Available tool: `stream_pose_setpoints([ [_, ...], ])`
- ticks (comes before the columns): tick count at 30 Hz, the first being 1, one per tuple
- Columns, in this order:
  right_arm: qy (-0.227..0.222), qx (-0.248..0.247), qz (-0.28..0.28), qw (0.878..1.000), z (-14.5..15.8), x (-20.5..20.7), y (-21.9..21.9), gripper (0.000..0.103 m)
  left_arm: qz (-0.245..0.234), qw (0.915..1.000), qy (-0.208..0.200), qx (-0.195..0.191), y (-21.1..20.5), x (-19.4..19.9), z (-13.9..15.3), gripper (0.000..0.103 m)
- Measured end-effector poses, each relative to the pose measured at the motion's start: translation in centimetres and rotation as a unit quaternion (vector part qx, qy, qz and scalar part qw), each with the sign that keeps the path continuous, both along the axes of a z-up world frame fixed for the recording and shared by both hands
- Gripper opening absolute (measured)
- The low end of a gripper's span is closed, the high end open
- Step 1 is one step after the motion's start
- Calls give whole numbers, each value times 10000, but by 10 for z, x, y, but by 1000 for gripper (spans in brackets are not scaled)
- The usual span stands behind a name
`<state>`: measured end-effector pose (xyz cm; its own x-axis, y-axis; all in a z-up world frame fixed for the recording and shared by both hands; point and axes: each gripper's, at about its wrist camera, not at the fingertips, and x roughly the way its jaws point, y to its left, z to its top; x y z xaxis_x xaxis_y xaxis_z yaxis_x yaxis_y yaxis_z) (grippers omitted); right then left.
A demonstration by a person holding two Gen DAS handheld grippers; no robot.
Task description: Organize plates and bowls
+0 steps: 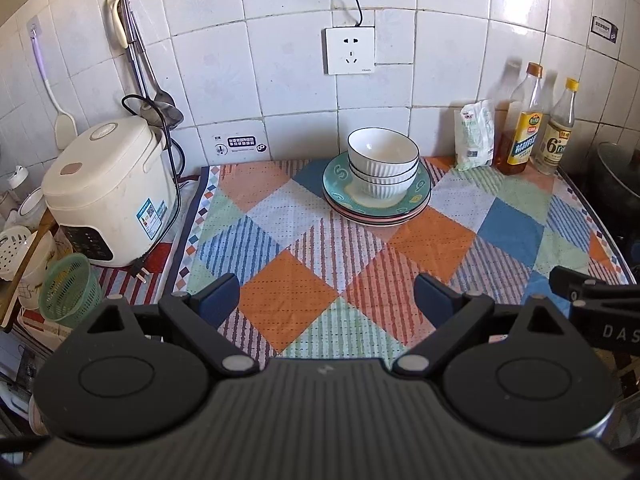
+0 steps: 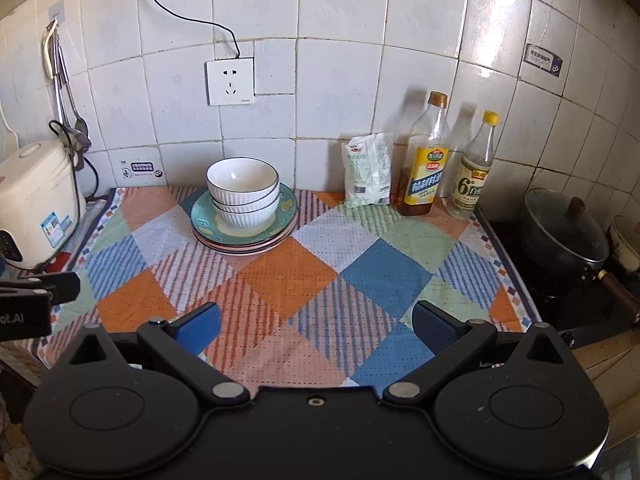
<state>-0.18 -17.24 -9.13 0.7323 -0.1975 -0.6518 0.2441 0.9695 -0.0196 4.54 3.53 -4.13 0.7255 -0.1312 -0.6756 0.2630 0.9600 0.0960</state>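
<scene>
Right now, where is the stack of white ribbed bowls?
The stack of white ribbed bowls sits on the stacked plates at the back of the patchwork cloth, below the wall socket, left of the white packet.

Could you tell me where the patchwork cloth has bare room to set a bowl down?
The widest free patch is the cloth's near half, between the stack of bowls on the plates and both grippers' open fingers. There is also bare cloth between the stack and the rice cooker. The back right corner is crowded: seasoning bag, oil bottle, vinegar bottle.
</scene>
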Motion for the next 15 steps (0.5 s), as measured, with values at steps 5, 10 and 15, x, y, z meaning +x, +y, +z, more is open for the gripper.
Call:
stream_pose_setpoints([
  [5,64,10,86,9999,-2,-4,-1,103,11,9999,-72,94,1,0,0,95],
  [10,103,22,68,9999,-5,-7,-6,103,36,9997,-132,204,-1,-3,2,100],
  [15,133,68,34,9999,-7,-8,-8,103,54,9999,-110,112,-1,-4,2,101],
])
